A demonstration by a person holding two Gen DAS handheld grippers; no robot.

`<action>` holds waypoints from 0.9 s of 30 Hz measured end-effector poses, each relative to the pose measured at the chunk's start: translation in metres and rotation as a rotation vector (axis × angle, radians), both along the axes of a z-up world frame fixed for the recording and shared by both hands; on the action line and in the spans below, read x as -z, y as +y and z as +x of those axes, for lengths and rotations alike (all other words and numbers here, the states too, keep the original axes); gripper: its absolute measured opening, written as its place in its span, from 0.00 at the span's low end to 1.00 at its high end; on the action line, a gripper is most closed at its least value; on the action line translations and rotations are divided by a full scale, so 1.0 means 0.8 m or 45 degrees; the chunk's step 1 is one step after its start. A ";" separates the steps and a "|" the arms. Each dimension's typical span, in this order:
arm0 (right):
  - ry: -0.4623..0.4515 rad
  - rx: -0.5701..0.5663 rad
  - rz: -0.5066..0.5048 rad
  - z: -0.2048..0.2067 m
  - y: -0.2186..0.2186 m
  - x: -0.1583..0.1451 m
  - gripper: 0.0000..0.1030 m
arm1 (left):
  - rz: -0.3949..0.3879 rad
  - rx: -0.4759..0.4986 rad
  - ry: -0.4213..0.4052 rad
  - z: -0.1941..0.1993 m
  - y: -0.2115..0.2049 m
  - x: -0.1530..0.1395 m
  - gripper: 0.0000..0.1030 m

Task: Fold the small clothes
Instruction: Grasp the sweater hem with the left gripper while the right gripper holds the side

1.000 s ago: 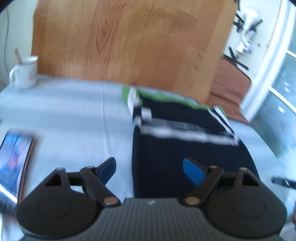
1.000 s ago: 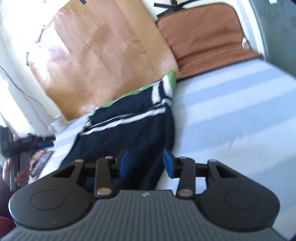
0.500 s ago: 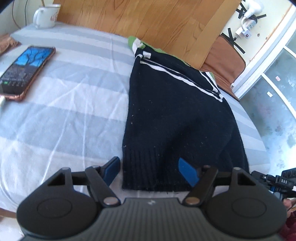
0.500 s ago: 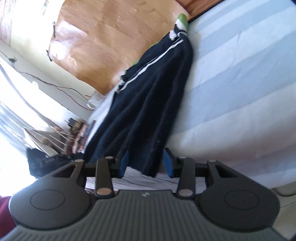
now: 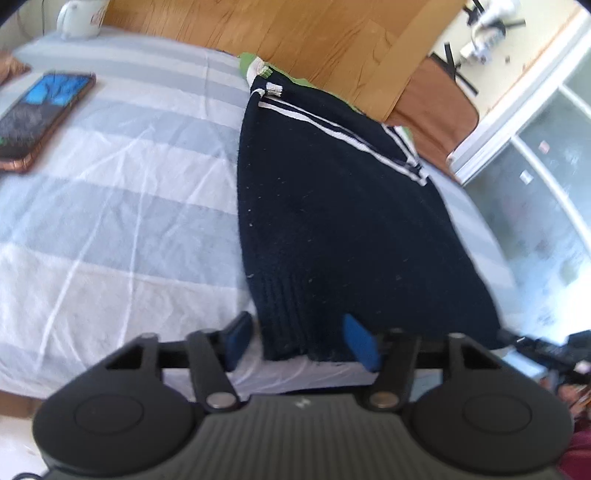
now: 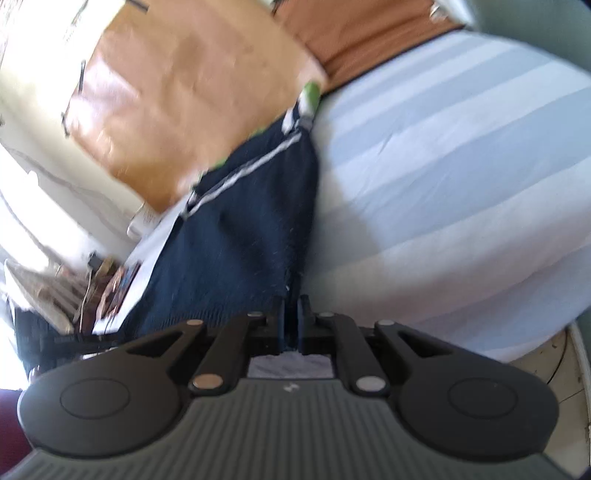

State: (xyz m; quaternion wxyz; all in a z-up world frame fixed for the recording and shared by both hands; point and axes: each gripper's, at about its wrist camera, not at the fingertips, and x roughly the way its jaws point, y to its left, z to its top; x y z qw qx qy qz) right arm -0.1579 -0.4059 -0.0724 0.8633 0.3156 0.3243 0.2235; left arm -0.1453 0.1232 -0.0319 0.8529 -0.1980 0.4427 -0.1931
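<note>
Sweater [image 5: 343,206], dark navy with white stripes at its far end, lies flat on the bed [image 5: 122,206] straight ahead of both tongs; its long axis runs away from them toward the headboard [image 5: 280,33], ribbed hem nearest. Left tongs [image 5: 301,341] stand spread, their jaws having just been narrowing; the hem's left corner lies between the blue pads [image 5: 240,336], which do not yet press it. Right tongs [image 6: 291,323] have just been closing and are now pressed together on the hem's right corner; cloth shows in the slit between the pads and rises slightly toward them. Each hand is therefore at its own near corner; the right already pinches, the left does not. Judgement: the coming move turns on the hem lying crosswise at the fingertips with the body stretching forward, so a fold would carry the near edge away along that axis toward the striped end.

Surface: blue-and-white striped sheet, lightly creased; a phone [image 5: 40,114] lies well off to the left tongs' left, a white mug [image 5: 83,18] beyond it at the far edge. Room: wooden headboard behind the sweater's far end, a brown cushion [image 5: 436,99] to its right, pale wall and glazed door further right.
</note>
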 end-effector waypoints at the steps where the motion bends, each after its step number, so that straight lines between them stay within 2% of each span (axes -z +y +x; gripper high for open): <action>1: 0.009 -0.002 0.030 0.003 -0.004 0.005 0.13 | -0.025 -0.005 0.008 0.000 0.004 0.000 0.67; 2: 0.012 -0.004 0.053 0.005 -0.010 0.008 0.15 | -0.042 -0.014 0.012 0.001 0.006 0.000 0.78; 4: 0.017 0.009 0.063 0.007 -0.014 0.011 0.26 | -0.070 -0.035 0.015 0.002 0.011 0.000 0.81; 5: 0.012 0.014 0.065 0.006 -0.017 0.012 0.34 | -0.083 -0.047 0.021 0.004 0.014 0.000 0.81; 8: 0.003 -0.007 0.084 0.009 -0.015 0.015 0.36 | -0.133 -0.071 0.045 0.013 0.019 0.005 0.81; 11: 0.010 -0.045 0.104 0.020 -0.008 0.021 0.36 | -0.130 -0.059 0.024 0.021 0.013 0.006 0.81; 13: 0.007 -0.057 0.092 0.025 -0.001 0.020 0.33 | -0.129 -0.056 0.016 0.024 0.007 0.006 0.81; 15: 0.023 -0.037 0.055 0.030 -0.003 0.019 0.10 | -0.133 -0.054 0.008 0.026 0.005 0.006 0.79; 16: 0.030 -0.008 0.035 0.030 -0.006 0.018 0.10 | -0.133 -0.059 0.005 0.026 0.006 0.006 0.71; 17: 0.025 0.018 0.017 0.028 -0.012 0.018 0.10 | -0.132 -0.063 0.007 0.026 0.007 0.006 0.57; 18: 0.021 0.048 -0.003 0.026 -0.017 0.016 0.10 | -0.136 -0.066 0.012 0.025 0.010 0.007 0.50; 20: 0.026 0.071 -0.011 0.023 -0.025 0.015 0.10 | -0.140 -0.070 0.009 0.024 0.014 0.009 0.24; 22: 0.030 0.062 -0.028 0.024 -0.023 0.016 0.10 | -0.141 -0.071 0.009 0.023 0.019 0.010 0.19; 27: 0.051 0.055 -0.027 0.025 -0.022 0.015 0.10 | -0.166 -0.089 -0.014 0.018 0.035 0.007 0.20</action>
